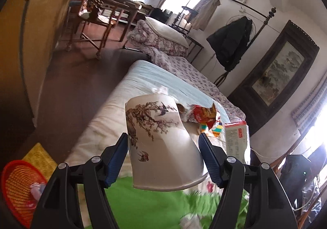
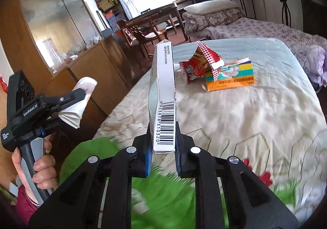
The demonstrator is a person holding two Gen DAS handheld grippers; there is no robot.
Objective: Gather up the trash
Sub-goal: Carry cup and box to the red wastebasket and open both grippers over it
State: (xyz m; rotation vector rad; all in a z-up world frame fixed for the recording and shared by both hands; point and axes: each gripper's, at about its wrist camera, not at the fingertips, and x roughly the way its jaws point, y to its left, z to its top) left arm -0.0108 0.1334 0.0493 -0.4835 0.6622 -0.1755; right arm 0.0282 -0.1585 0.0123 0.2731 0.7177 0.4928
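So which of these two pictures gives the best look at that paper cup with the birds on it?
The left wrist view: the paper cup fills the middle, its bird-and-blossom print clear, held by the left gripper. The right wrist view shows it only small, side-on, crumpled, at the left edge.

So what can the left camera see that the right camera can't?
Only the left wrist view shows the red basket and the framed painting. Only the right wrist view shows the person's hand and the barcode on the white box its gripper pinches. Both show the paper cup, red snack bag and bed.
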